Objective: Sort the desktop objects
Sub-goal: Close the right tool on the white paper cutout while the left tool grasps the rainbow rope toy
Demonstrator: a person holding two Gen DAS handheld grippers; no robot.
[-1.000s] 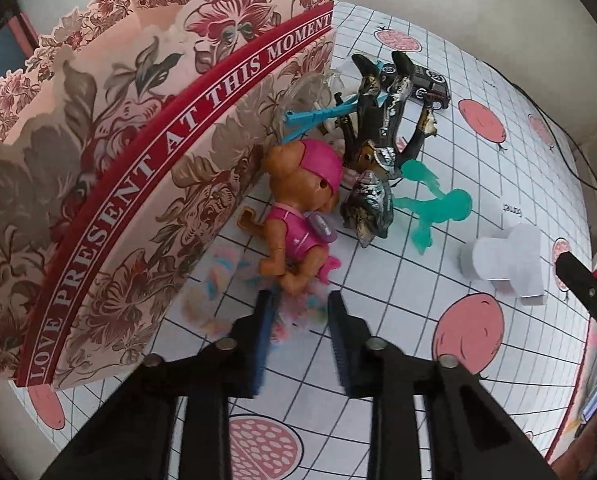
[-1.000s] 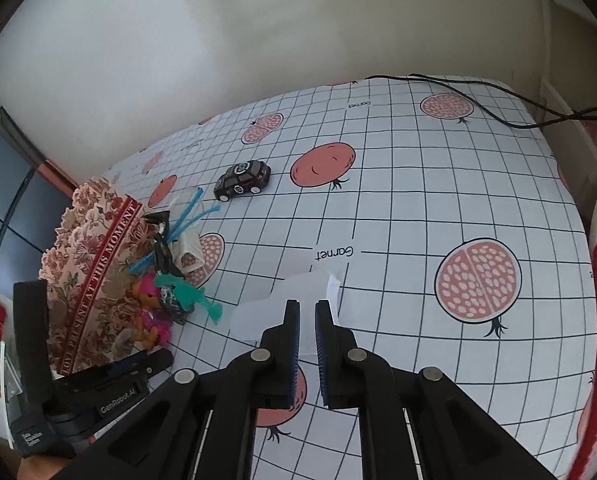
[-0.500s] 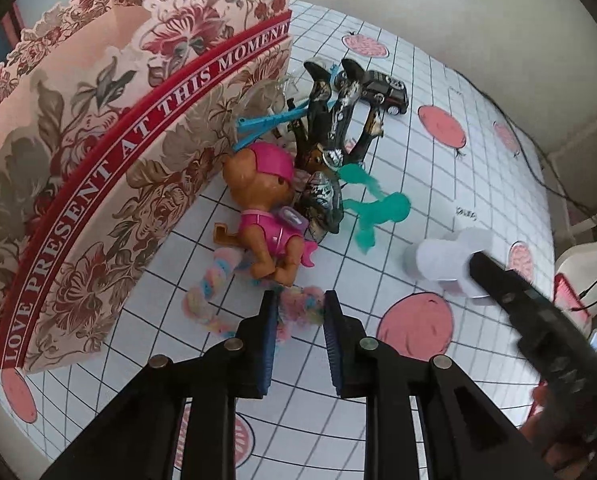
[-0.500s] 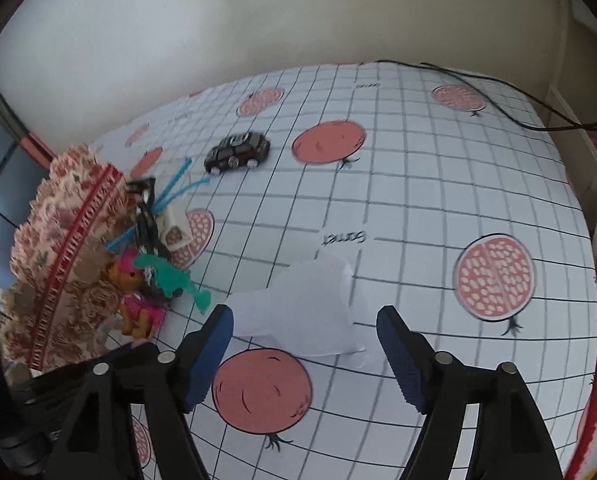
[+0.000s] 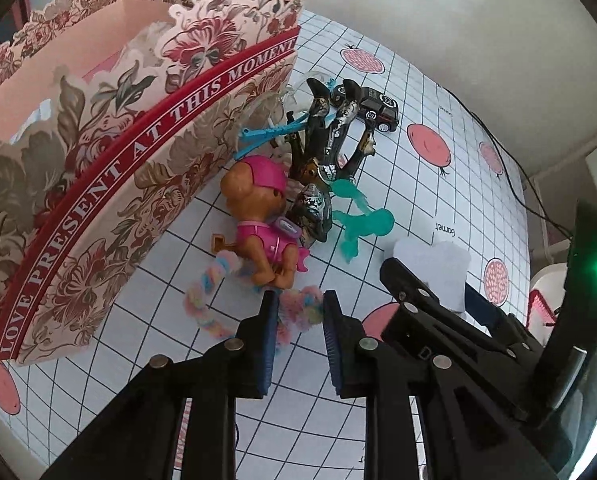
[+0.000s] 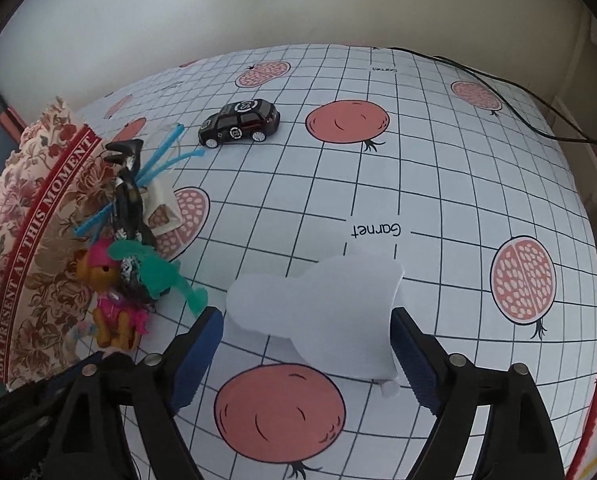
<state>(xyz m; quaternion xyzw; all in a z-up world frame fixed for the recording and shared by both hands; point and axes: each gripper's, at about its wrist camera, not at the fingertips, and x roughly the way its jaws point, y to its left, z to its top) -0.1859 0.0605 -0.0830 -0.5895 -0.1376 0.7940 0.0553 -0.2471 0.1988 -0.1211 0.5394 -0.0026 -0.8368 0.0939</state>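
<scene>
Between the left gripper's blue pads, in the left wrist view, sits one end of a pastel fuzzy rope; the jaws stand narrow and clenched on its fluffy tuft, while the rest of the rope curls away to the left over the bench and passes under a toy puppy in a pink cap and vest. That puppy lies just beside the wall of a floral paper box with a red band. Touching the puppy's far side is a dark action figure, head down with its legs up, and a teal rubbery figure lies against it. Blue clips poke out between the box and the dark figure. A black toy car stands farther back, apart from the pile. At the right, the other gripper reaches over a white paper piece.

From the right wrist view, the right gripper is spread wide, its jaws having just been opening. The white paper piece lies flat on the bench between them, with neither pad pressing it. The black toy car stands alone farther up the gridded cloth, and the toy pile rests at the left beside the floral box.
</scene>
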